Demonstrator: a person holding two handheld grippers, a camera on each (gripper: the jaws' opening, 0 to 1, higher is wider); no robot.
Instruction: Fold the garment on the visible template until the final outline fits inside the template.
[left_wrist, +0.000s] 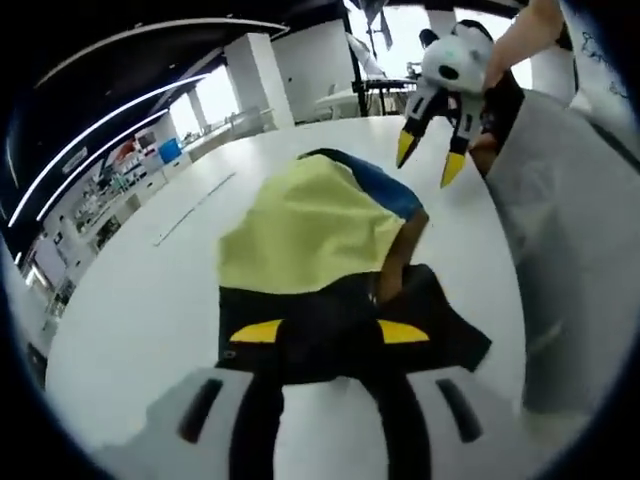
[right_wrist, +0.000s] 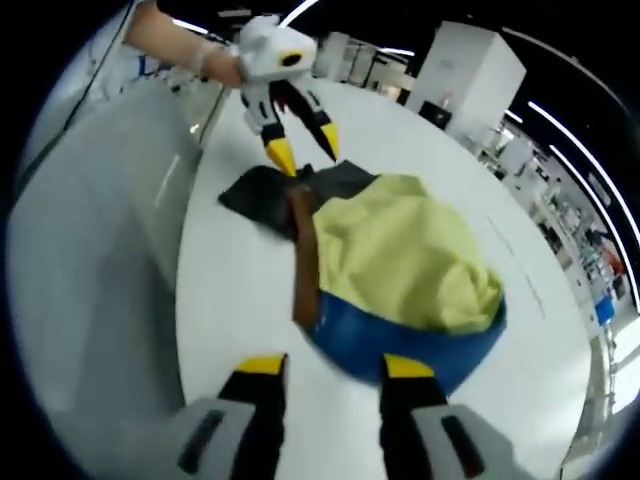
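Left gripper view puts the one garment (left_wrist: 320, 240) mid-frame on the white table (left_wrist: 140, 300), its long axis running away from the left gripper (left_wrist: 330, 332), whose parted jaws straddle the dark near end without clearly gripping it. At upper right the right gripper (left_wrist: 428, 160) hovers open and empty, slightly farther off.

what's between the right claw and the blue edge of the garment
Only bare white table. In the right gripper view the right claw hangs open just short of the garment, whose blue edge lies right ahead of its tips.
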